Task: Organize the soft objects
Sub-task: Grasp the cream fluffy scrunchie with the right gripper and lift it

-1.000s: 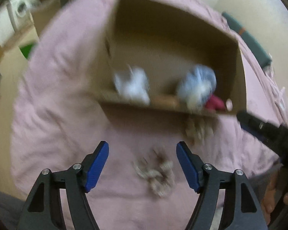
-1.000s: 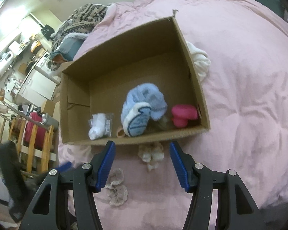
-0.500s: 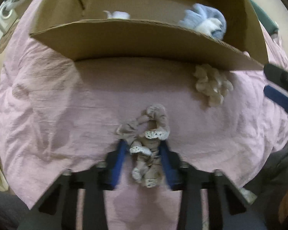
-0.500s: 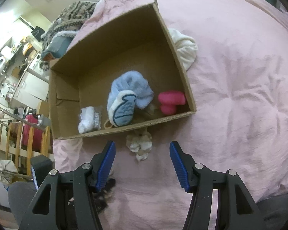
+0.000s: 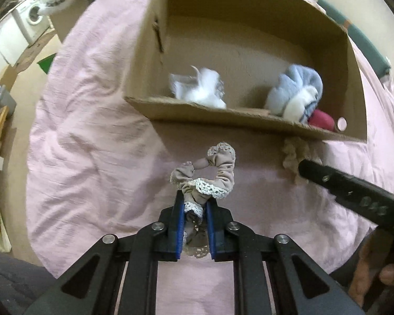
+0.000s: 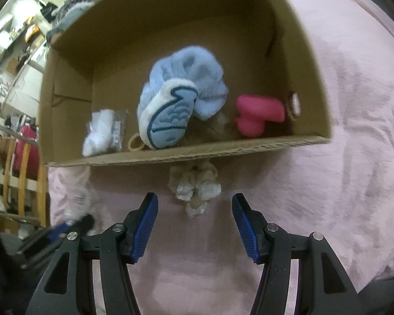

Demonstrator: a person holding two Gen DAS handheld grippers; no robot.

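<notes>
the step in hand is collecting the two scrunchies lying in front of the cardboard box [image 5: 223,116]. the left gripper [image 5: 195,211] has just been closing and now clenches the taupe lace scrunchie [image 5: 207,181], just before the box's near wall. the right gripper [image 6: 194,218], jaws spread and empty, hovers before the cream scrunchie [image 6: 195,187] against that wall. next, i judge: lift the taupe one over the wall and close on the cream one.

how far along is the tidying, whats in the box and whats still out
Done: the fluffy blue slipper, pink plush toy and white bagged bundle sit in the brown cardboard box. In hand: the left gripper, fingers just closed, clamps the beige lace-trimmed scrunchie. Left: the cream ruffled scrunchie on the pink bedcover, ahead of the open right gripper.
</notes>
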